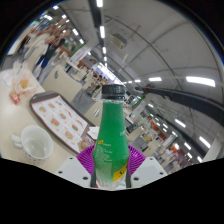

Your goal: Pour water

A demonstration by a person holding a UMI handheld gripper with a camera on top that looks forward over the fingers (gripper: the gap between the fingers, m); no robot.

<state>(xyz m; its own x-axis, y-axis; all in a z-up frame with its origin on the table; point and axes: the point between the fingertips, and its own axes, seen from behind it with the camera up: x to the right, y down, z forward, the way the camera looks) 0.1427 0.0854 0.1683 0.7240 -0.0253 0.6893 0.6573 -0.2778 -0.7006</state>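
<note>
Between the gripper's [110,165] fingers, a green bottle [112,125] stands clamped upright, cap on, the cup [33,143] waiting alongside for pouring.

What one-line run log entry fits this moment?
gripper: shut on green bottle | bottle: upright, capped | white cup: on table, left | pour: not started

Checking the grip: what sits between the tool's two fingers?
The green bottle with a dark cap stands between the tool fingers, gripped by their pink pads, in the gripper view.
</note>
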